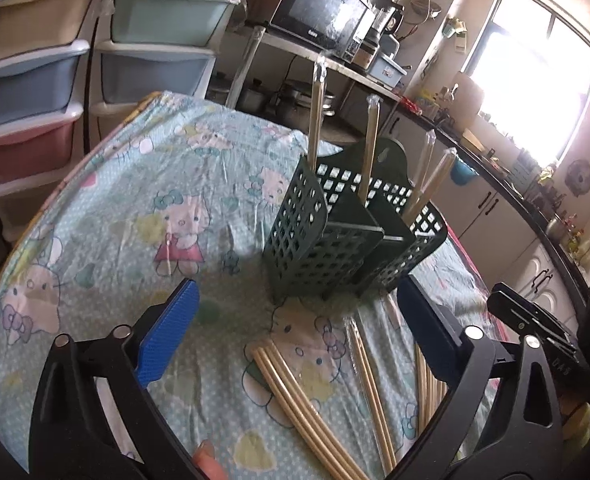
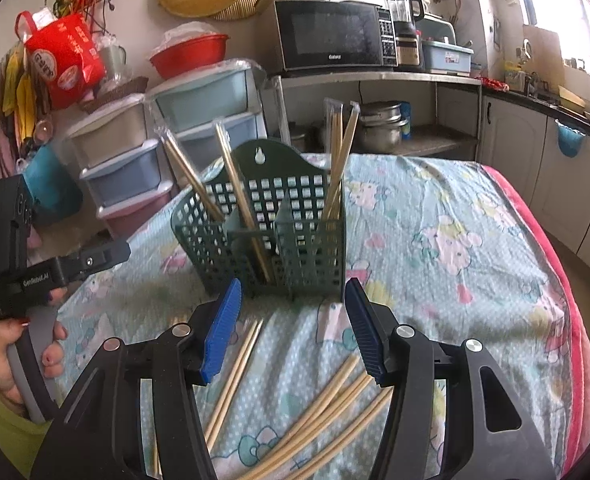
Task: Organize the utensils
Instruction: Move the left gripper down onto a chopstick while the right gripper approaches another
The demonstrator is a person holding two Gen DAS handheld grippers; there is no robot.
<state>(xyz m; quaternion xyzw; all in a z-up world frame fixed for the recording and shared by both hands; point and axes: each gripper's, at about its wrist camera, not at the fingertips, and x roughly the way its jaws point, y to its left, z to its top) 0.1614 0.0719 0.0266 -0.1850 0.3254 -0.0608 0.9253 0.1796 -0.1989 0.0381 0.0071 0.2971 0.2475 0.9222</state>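
Note:
A dark green lattice utensil holder point(image 1: 335, 236) point(image 2: 271, 240) with three compartments stands upright on the table. Several wrapped chopstick pairs point(image 1: 319, 120) point(image 2: 337, 152) stick up out of its compartments. More chopsticks point(image 1: 303, 404) point(image 2: 327, 408) lie loose on the cloth in front of it. My left gripper point(image 1: 295, 320) is open and empty, just short of the holder, above the loose chopsticks. My right gripper point(image 2: 293, 332) is open and empty, also just in front of the holder. The left gripper's body point(image 2: 27, 268) shows at the left of the right wrist view.
The table has a light blue cartoon-cat cloth point(image 1: 143, 208) point(image 2: 455, 248) with a red edge point(image 2: 551, 280). Plastic drawer units point(image 1: 35, 92) point(image 2: 135, 160) stand behind it. A microwave point(image 2: 331, 36) and pots point(image 2: 379, 128) are on a shelf; cabinets point(image 2: 535, 152) run along the right.

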